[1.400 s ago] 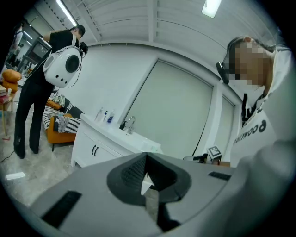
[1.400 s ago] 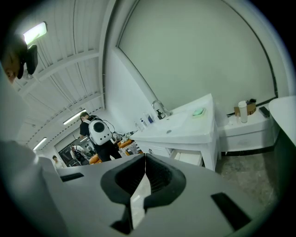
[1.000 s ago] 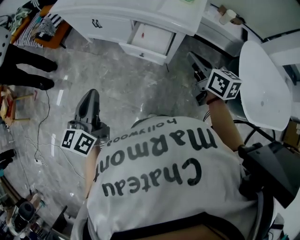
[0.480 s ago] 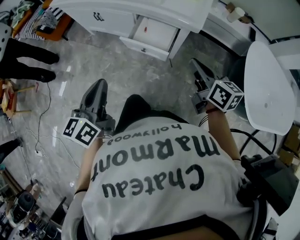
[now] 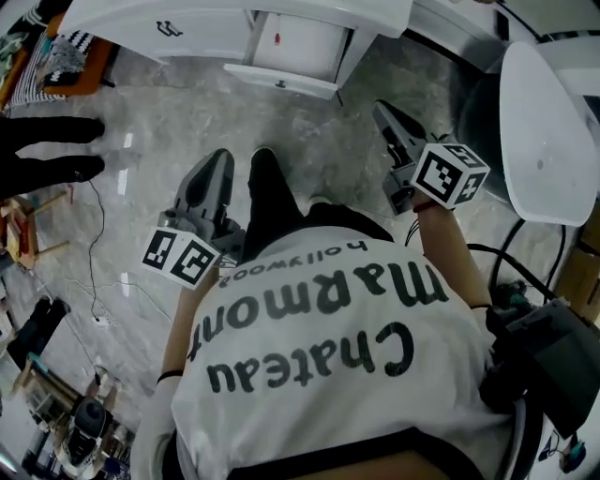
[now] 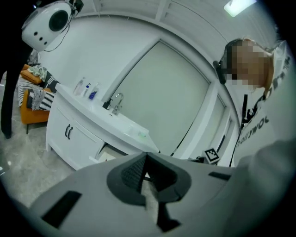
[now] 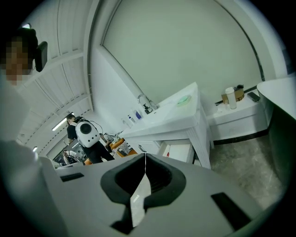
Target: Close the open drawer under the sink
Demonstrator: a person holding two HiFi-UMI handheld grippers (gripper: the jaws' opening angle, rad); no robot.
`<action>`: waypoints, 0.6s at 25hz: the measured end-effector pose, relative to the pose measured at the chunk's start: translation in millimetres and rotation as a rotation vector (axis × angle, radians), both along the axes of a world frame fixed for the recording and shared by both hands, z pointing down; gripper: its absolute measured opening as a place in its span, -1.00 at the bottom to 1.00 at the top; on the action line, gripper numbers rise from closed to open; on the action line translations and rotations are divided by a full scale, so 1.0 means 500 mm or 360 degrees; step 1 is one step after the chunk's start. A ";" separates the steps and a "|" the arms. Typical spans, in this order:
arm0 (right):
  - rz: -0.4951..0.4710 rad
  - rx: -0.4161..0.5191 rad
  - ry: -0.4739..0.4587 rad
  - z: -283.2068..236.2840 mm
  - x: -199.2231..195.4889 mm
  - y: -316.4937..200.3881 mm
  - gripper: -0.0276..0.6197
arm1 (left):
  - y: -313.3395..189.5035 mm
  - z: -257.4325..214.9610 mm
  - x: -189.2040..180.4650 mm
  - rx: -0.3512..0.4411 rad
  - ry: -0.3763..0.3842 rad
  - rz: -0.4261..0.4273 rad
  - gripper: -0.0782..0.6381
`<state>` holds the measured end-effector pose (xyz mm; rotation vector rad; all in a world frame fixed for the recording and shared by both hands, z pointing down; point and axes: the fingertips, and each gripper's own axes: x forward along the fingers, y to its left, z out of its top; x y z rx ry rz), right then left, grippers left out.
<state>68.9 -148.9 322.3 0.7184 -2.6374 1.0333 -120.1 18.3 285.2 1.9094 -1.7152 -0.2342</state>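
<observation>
Left gripper point(image 5: 217, 167), right gripper point(image 5: 386, 117) nearer open drawer point(image 5: 302, 45) (ahead, between them)

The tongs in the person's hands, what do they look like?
The left tongs and the right tongs are grey and narrow towards the tips, with dark ribbed pads inside. Each carries a white cube printed with black square markers. The person wears a white short-sleeved T-shirt with big black letters.

a bathroom set inside a bigger work hall; a white sink vanity point(image 5: 206, 11) with faucet point(image 6: 115, 102) and bottles point(image 6: 88, 89) stands on a grey marble floor point(image 5: 309, 131); a loose cable point(image 5: 90, 262) trails across it; a person point(image 7: 85, 139) wears a white backpack rig point(image 7: 86, 134)
</observation>
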 end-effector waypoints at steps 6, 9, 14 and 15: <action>0.0131 -0.0056 -0.0002 0.006 -0.090 0.000 -0.88 | -0.054 -0.002 -0.063 -0.0024 -0.0003 0.0261 -0.76; 0.0187 -0.0020 0.0005 -0.005 -0.132 -0.006 -0.88 | -0.078 0.004 -0.111 -0.0061 -0.0047 0.0369 -0.76; 0.0343 -0.0028 0.0108 0.029 -0.152 -0.003 -0.88 | -0.124 0.018 -0.179 -0.0013 -0.0254 0.0506 -0.76; 0.0380 -0.0037 0.0125 0.039 -0.153 0.001 -0.88 | -0.130 0.028 -0.184 -0.0019 -0.0255 0.0547 -0.76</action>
